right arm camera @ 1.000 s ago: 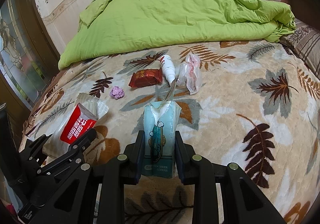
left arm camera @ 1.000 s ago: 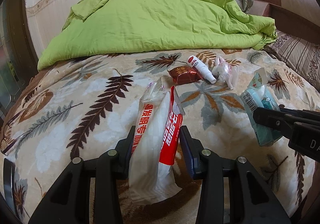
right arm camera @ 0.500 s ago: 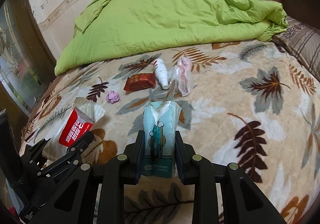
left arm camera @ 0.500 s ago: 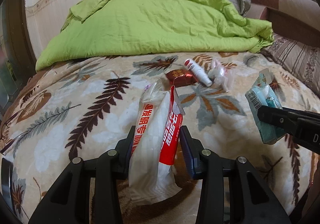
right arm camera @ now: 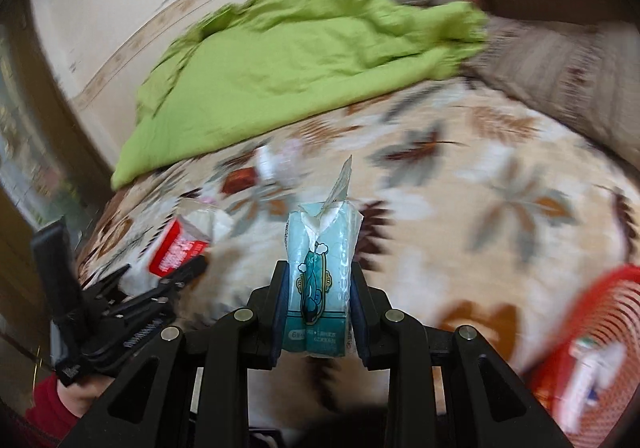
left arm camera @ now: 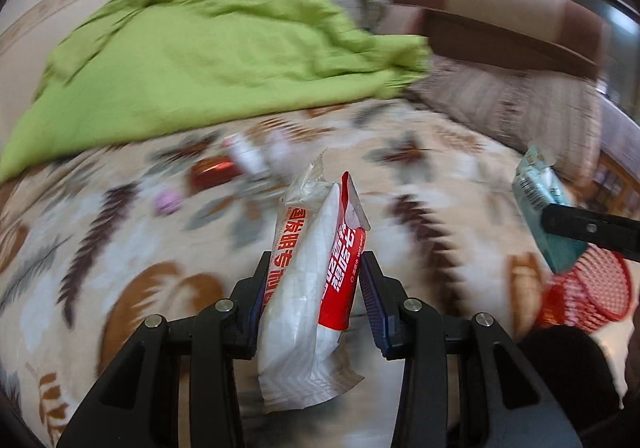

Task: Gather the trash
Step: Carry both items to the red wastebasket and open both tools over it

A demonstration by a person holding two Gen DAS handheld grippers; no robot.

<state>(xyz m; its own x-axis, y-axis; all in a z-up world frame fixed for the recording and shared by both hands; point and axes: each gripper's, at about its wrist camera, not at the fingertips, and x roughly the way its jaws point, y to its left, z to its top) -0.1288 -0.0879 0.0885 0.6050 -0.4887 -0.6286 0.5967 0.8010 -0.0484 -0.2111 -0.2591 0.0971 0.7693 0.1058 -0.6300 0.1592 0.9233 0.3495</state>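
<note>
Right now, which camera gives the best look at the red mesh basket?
The right wrist view. The red mesh basket fills its lower right corner, with its rim, its wall and some packets inside showing, though blurred. The left wrist view catches only part of it, low at the right edge, behind the teal tissue pack.

the red-and-white wrapper (left arm camera: 316,272) bears chinese characters and the words "wet wipes".
</note>
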